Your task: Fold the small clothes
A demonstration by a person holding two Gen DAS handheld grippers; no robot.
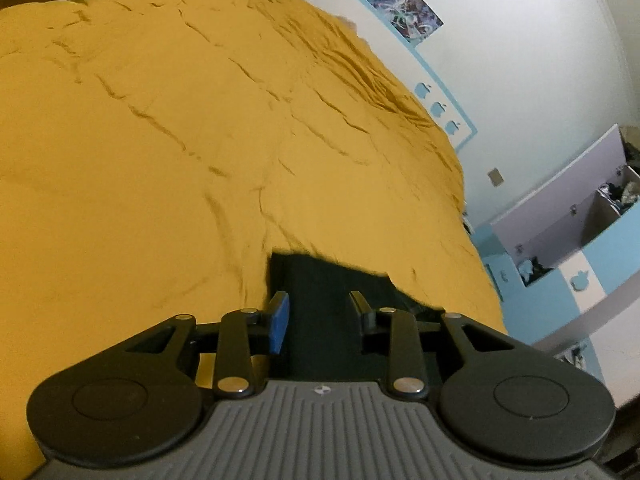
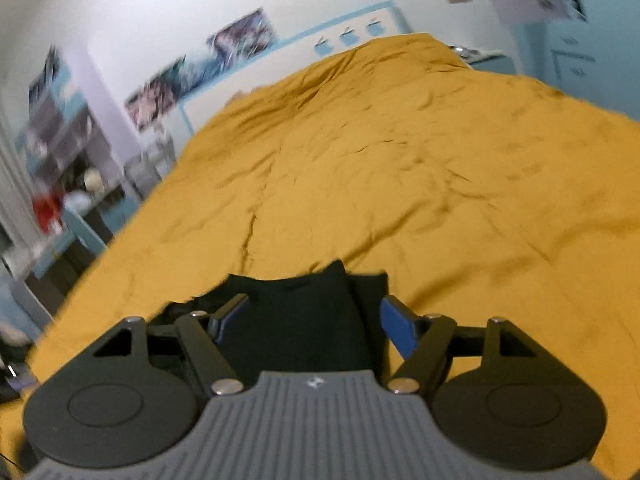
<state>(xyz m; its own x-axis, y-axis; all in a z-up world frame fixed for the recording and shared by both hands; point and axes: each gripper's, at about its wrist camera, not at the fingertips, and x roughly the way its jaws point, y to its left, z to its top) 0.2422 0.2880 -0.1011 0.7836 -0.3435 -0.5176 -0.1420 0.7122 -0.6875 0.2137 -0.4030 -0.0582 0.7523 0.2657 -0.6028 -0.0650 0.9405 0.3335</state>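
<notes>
A small black garment (image 1: 320, 300) lies on the mustard-yellow bedspread (image 1: 160, 140) near its front edge. My left gripper (image 1: 318, 300) is open, its blue-padded fingers (image 1: 280, 320) spread either side of the cloth, just above it. In the right wrist view the same black garment (image 2: 296, 320) lies in folds on the bedspread (image 2: 400, 180). My right gripper (image 2: 314, 308) is open and hovers over it with its fingers (image 2: 396, 328) wide apart. Neither gripper holds the cloth. The right view is blurred by motion.
A white and blue headboard (image 1: 400, 28) runs along the wall with posters above. Open blue-and-white drawers (image 1: 560, 240) with clothes stand beside the bed. Cluttered shelves (image 2: 60, 168) stand on the other side of the bed.
</notes>
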